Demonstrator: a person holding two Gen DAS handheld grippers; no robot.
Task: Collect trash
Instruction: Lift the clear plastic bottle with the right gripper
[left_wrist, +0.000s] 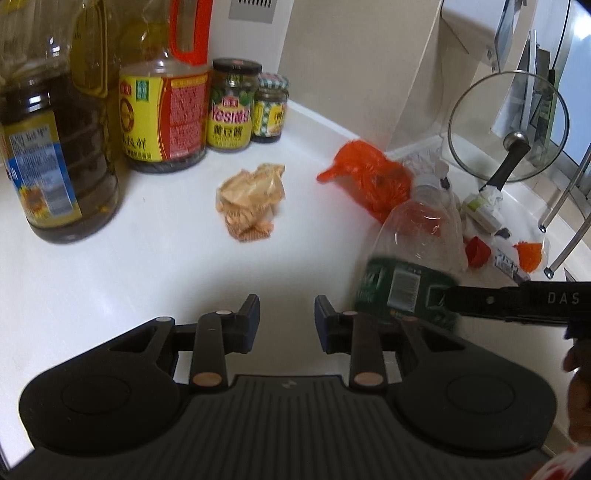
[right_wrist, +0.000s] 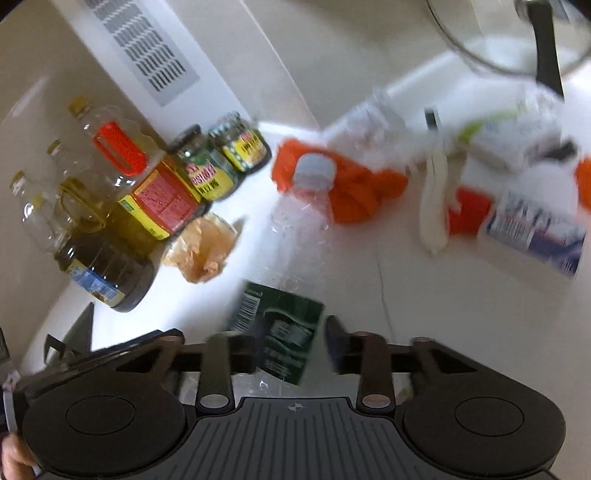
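A crushed clear plastic bottle (right_wrist: 295, 236) with a dark green label and grey cap sits tilted between the jaws of my right gripper (right_wrist: 290, 347). The left pad touches the label and a thin gap shows at the right pad, so the gripper is open. In the left wrist view the same bottle (left_wrist: 417, 236) is at the right, with one right finger (left_wrist: 517, 301) against its label. My left gripper (left_wrist: 287, 317) hovers over the white counter (left_wrist: 129, 277), jaws slightly apart and holding nothing. Ahead of it lie a crumpled tan wrapper (left_wrist: 251, 203) and an orange net bag (left_wrist: 369, 177).
Oil bottles (left_wrist: 55, 147) and sauce jars (left_wrist: 232, 107) line the back left wall. A glass pot lid (left_wrist: 506, 122) leans at the back right. More litter lies below it: a red scrap (left_wrist: 476, 251), a white carton (right_wrist: 532, 236). A hand (left_wrist: 580, 387) is at the right edge.
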